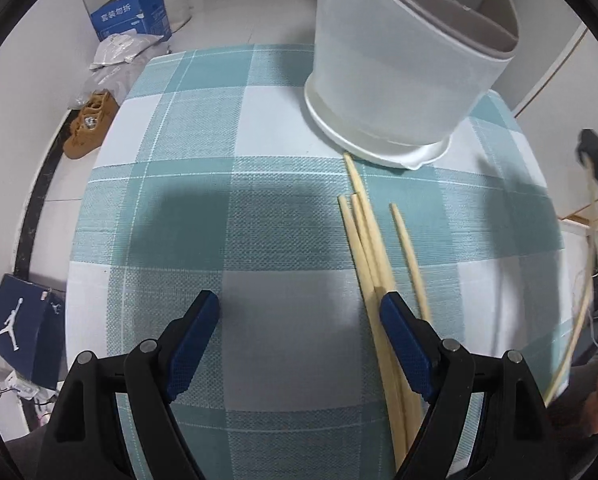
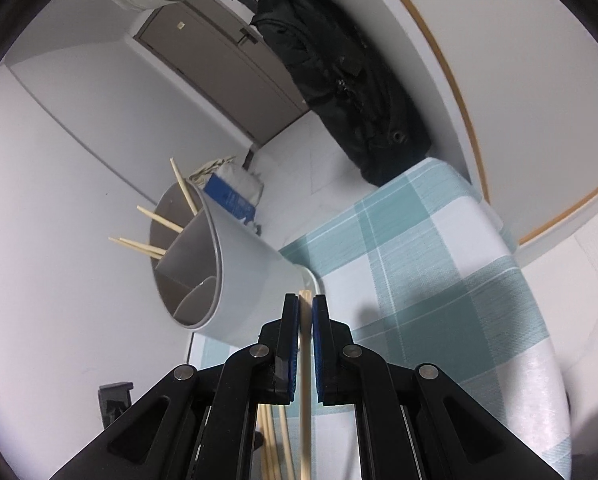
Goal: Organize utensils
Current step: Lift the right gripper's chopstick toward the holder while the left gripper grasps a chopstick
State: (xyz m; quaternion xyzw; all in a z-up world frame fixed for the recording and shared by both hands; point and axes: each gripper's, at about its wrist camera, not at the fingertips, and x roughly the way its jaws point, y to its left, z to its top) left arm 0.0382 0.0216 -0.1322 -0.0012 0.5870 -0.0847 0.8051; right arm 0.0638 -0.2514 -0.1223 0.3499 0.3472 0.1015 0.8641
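Chopstick (image 2: pixel 305 364) pinched lengthwise between right gripper (image 2: pixel 306 300) pads.

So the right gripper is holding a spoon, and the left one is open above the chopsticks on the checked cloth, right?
Almost. The right gripper holds a chopstick, not a spoon; the right wrist view shows the thin pale stick pinched between its blue pads. The rest is right: in the left wrist view the left gripper is open above the loose chopsticks on the checked cloth.
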